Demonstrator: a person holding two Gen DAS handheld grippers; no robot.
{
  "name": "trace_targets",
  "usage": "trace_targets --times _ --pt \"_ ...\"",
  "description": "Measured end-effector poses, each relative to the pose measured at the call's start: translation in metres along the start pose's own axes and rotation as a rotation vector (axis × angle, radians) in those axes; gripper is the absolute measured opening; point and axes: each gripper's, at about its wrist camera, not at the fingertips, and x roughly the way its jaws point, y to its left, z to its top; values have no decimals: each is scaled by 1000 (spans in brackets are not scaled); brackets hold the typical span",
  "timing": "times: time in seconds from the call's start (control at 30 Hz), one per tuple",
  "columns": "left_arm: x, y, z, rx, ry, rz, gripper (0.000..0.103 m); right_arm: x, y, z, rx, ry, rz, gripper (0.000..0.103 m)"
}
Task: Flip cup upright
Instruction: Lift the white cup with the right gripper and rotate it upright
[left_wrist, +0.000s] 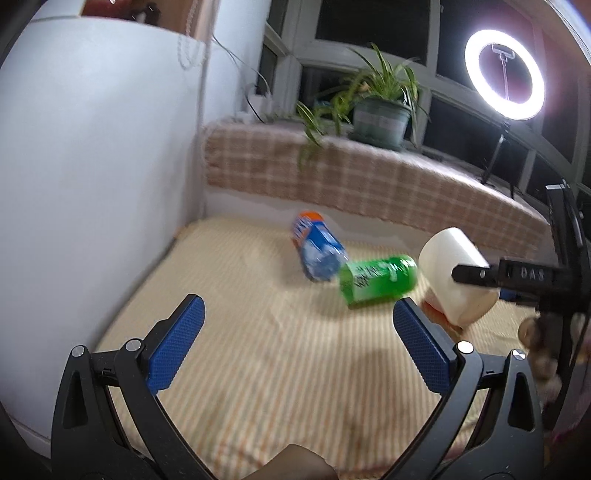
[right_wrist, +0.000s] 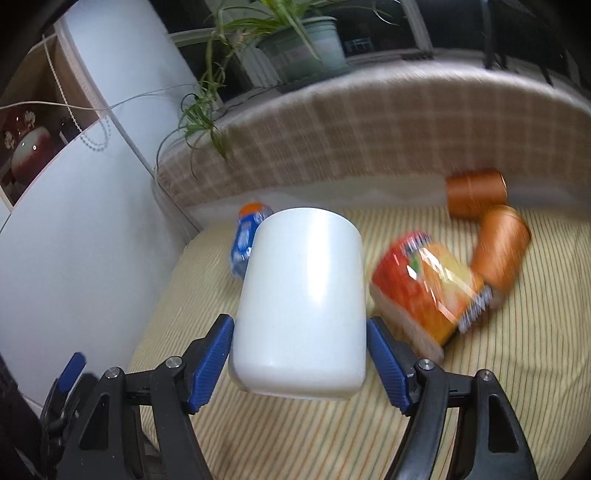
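Cup (right_wrist: 301, 302) sits clamped in the right gripper (right_wrist: 300, 356) over a striped cloth (left_wrist: 258, 350); left gripper (left_wrist: 295, 332) gapes empty.

The cup (right_wrist: 301, 302) is held tilted between the right gripper's (right_wrist: 301, 363) fingers, above the bench (right_wrist: 498, 369). A bottle (right_wrist: 248, 232) is seen behind it, cans (right_wrist: 498, 247) to its right.

The cup (right_wrist: 301, 302) hides most of the blue can (right_wrist: 246, 236) and its own mouth cannot be told. Motion blur smears the red packet's (right_wrist: 430, 288) print. The right gripper's (left_wrist: 476, 275) fingertips sit behind the cup.
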Motion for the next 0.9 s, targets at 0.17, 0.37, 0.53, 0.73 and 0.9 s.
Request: trace_targets --times 0.17,0.37,0.53,0.73,0.9 --pt "11 -10 -7 -14 59 -63 103 -1 -16 -31 60 25 3 75" --pt "24 -16 -11 -37 127 -121 103 12 -32 -57 121 66 10 75" --pt "34 -20 -12 -57 179 -172 103 16 -33 -66 127 65 15 75" --pt "49 -23 -11 -105 255 -249 103 11 -29 -70 91 64 39 75" --pt "66 -33 -13 -138 347 -336 103 -14 -33 -72 72 6 39 81"
